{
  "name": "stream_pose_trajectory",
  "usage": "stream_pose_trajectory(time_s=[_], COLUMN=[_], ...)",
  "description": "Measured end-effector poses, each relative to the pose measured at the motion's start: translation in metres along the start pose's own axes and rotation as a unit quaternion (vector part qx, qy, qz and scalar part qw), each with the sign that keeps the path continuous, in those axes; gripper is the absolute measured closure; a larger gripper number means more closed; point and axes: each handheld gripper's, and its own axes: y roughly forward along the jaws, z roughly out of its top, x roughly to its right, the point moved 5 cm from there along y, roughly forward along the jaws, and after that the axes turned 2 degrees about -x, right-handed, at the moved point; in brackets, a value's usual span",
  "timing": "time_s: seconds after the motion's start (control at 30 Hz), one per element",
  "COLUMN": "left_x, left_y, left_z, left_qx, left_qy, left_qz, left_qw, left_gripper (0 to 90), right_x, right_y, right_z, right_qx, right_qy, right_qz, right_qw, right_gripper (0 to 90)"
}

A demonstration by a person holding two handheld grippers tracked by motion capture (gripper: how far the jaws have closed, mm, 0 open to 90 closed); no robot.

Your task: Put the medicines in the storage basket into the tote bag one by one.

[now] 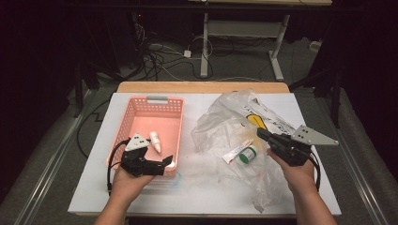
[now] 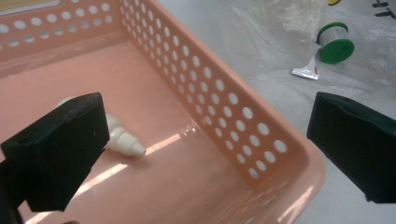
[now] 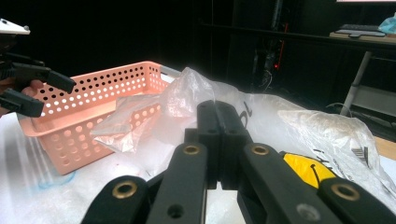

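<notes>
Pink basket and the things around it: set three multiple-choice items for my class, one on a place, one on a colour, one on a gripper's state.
1. Where does the small white bottle lie?
A. on the plastic bag
B. inside the pink basket
C. on the floor

2. What colour is the round cap lying on the plastic bag?
A. green
B. red
C. blue

3. How do the left gripper's jaws stand?
A. shut on the bottle
B. shut on the basket's rim
C. open, holding nothing

Answers:
1 B: the small white bottle rests on the floor of the pink basket.
2 A: the round cap on the plastic bag is green.
3 C: the left gripper shows its jaws wide apart over the basket's corner.
</notes>
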Motion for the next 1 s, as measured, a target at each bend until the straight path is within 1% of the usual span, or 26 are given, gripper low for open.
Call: stream_pose_trajectory(time_s=[0.13, 0.23, 0.33, 0.5, 0.57, 0.6, 0.63, 0.73, 0.9, 0.93, 1.0], left_x=[-0.010, -0.017, -0.022, -0.025, -0.024, -0.023, -0.022, -0.019, -0.019, -0.020, -0.022], left_y=[-0.004, -0.007, -0.011, -0.013, -0.012, -0.012, -0.012, -0.012, -0.010, -0.009, -0.006], left_z=[-0.002, -0.004, -0.006, -0.005, -0.005, -0.004, -0.003, 0.003, 0.018, 0.022, 0.028], left_qx=[0.000, -0.001, -0.001, 0.003, 0.003, 0.006, 0.008, 0.011, 0.020, 0.019, 0.010], left_qy=[-0.009, -0.012, -0.021, -0.027, -0.021, -0.021, -0.022, -0.018, -0.026, -0.025, -0.019], left_qz=[0.012, 0.027, 0.031, 0.032, 0.039, 0.037, 0.033, 0.028, 0.020, 0.019, 0.026], left_qw=[0.9999, 0.9996, 0.9993, 0.9991, 0.9990, 0.9991, 0.9992, 0.9994, 0.9993, 0.9993, 0.9994], left_gripper=[0.0, 0.0, 0.0, 0.0, 0.0, 0.0, 0.0, 0.0, 0.0, 0.0, 0.0], right_x=[0.000, 0.000, 0.001, 0.001, 0.001, 0.001, 0.001, 0.000, 0.000, -0.001, -0.001], right_y=[0.000, 0.000, -0.001, -0.001, -0.001, -0.001, -0.001, 0.000, 0.001, 0.001, 0.001], right_z=[0.000, 0.000, 0.000, 0.000, 0.000, 0.000, 0.000, -0.001, -0.001, -0.001, -0.001], right_qx=[-0.001, -0.001, 0.000, 0.001, 0.001, 0.000, -0.001, -0.002, -0.003, -0.003, -0.003], right_qy=[0.002, 0.001, 0.001, 0.003, 0.001, 0.000, 0.002, 0.000, 0.000, 0.001, 0.000], right_qz=[0.000, -0.001, -0.001, -0.001, -0.002, -0.002, -0.002, -0.002, -0.001, -0.001, -0.001], right_qw=[1.0000, 1.0000, 1.0000, 1.0000, 1.0000, 1.0000, 1.0000, 1.0000, 1.0000, 1.0000, 1.0000], right_gripper=[90.0, 90.0, 90.0, 90.0, 90.0, 90.0, 90.0, 90.0, 90.0, 90.0, 90.0])
